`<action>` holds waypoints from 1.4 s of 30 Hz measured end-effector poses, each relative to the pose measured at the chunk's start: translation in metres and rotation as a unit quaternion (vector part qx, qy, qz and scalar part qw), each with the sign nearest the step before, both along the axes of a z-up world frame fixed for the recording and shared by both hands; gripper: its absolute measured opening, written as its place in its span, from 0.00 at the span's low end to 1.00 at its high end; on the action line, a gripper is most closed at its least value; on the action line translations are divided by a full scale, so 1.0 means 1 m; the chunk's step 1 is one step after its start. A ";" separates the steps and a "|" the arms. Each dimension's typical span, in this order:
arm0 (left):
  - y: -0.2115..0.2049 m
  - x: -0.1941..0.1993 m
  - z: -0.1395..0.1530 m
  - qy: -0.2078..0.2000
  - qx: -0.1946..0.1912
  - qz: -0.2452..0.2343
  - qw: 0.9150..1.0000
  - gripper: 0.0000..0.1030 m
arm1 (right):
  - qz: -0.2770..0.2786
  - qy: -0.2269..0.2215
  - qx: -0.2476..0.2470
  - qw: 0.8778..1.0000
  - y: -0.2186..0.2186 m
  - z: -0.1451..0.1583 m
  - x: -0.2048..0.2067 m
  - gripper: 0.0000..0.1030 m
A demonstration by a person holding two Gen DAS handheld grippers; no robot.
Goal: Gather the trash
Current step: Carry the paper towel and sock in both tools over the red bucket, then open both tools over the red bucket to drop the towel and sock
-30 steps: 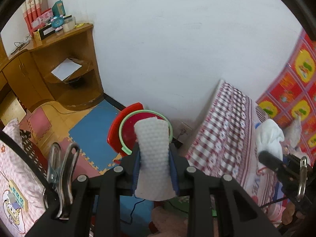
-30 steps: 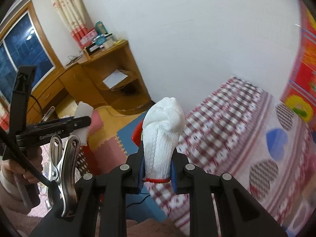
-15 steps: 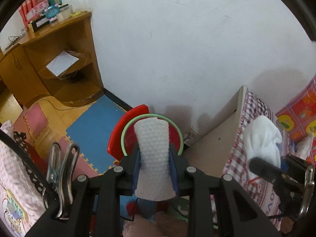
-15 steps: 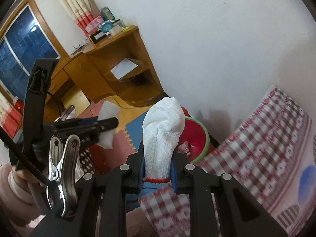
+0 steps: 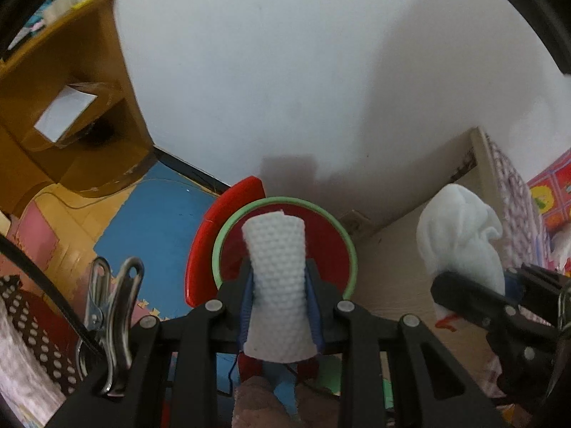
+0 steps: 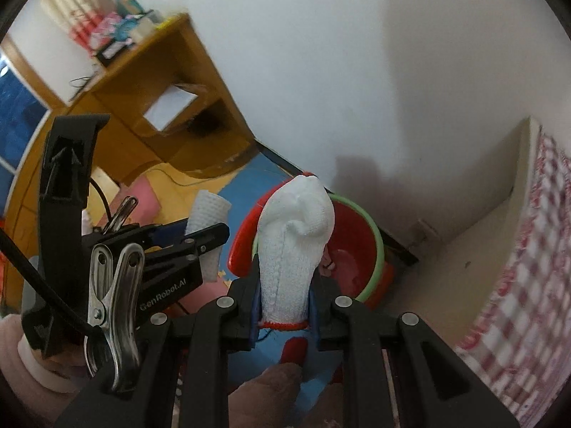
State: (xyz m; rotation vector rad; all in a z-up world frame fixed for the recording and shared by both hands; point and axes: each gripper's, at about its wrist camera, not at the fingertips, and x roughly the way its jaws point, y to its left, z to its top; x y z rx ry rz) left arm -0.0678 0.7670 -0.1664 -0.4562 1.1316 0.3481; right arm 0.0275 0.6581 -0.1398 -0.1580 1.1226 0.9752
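Trash bin has drawn nearer below; left claw grips embossed tissue, right claw a glove, probably awaiting release.

My left camera sits just behind my left fingers and looks steeply down along them, close over the red plastic bin with the green rim by the white wall. My right camera rides behind my right fingers, tipped down less steeply and standing a little farther off to the side, so the same bin lies just past them. Both views share that bin, the wall, the orange wooden shelf unit at upper left, the blue foam floor mat and the bed's pale wooden side, and each catches my other tool at its edge.
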 end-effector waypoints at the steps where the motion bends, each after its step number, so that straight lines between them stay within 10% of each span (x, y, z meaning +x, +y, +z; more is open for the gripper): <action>1: 0.003 0.002 -0.006 0.002 -0.003 -0.004 1.000 0.26 | -0.003 0.005 -0.004 1.000 0.006 -0.003 0.001 0.21; 17: 0.018 0.027 -0.095 0.027 -0.038 -0.041 0.998 0.28 | -0.045 0.045 -0.061 0.996 0.039 -0.055 0.020 0.21; 42: 0.035 0.032 -0.111 0.043 -0.061 -0.033 0.997 0.58 | -0.087 0.064 -0.081 0.991 0.041 -0.072 0.031 0.43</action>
